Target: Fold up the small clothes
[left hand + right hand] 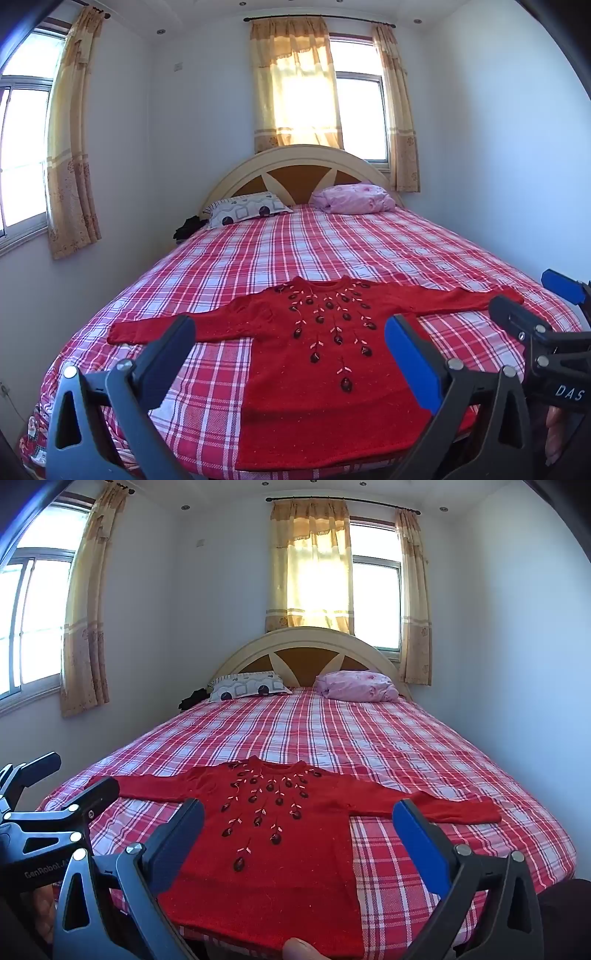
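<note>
From the left wrist view I see the red sweater point(325, 369) spread flat, front up, in the lower centre of the frame on the plaid bedspread point(332, 243), both sleeves stretched out to the sides and the hem at the near edge of the bed; I judge it is laid out this way so that every fold line is reachable from where I stand. My left gripper point(290, 334) hangs above the sweater with its fingers spread wide and nothing between them, not touching the knit. At the right edge the right gripper point(532, 299) shows, also spread, near the end of that sleeve. From the right wrist view the sweater point(273, 849) fills the lower centre, its embroidered chest pointing towards the headboard point(306, 642) in the upper middle. My right gripper point(299, 819) is wide apart and empty above the cloth, and the left gripper point(79, 775) sits at the lower left, near the other sleeve. I read both as poised to start, one per sleeve.
</note>
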{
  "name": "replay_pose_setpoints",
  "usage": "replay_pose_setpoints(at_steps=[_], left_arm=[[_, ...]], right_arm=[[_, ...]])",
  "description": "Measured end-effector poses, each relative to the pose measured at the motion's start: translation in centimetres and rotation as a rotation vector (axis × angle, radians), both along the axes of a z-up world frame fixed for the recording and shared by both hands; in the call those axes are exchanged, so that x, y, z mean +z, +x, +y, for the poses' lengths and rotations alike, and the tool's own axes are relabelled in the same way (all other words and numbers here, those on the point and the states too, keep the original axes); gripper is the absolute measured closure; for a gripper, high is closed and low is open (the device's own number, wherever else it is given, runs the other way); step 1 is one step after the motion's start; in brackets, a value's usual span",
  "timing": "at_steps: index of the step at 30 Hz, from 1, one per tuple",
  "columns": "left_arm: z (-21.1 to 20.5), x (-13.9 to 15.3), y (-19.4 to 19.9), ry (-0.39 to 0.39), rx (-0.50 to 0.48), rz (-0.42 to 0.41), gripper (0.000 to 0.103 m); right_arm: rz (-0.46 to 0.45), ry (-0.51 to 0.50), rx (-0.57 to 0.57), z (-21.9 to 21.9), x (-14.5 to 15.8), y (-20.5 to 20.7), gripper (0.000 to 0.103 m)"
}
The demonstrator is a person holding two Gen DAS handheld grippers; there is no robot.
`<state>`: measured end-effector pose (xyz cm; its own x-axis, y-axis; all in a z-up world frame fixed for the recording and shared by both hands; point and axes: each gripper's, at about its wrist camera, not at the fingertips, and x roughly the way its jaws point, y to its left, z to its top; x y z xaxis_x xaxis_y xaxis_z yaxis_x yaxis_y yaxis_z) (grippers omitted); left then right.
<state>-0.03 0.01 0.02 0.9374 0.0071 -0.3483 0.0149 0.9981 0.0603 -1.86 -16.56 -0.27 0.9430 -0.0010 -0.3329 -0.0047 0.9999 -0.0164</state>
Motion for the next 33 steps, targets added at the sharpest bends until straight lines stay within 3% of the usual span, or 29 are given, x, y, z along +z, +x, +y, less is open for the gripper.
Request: replay_pose_setpoints(at_steps=[33], left_arm=[[0.4, 0.3, 0.0, -0.005, 0.006, -0.014, 0.0]], right_arm=[[0.01, -0.012, -0.007, -0.3, -0.5, 0.6, 0.001]])
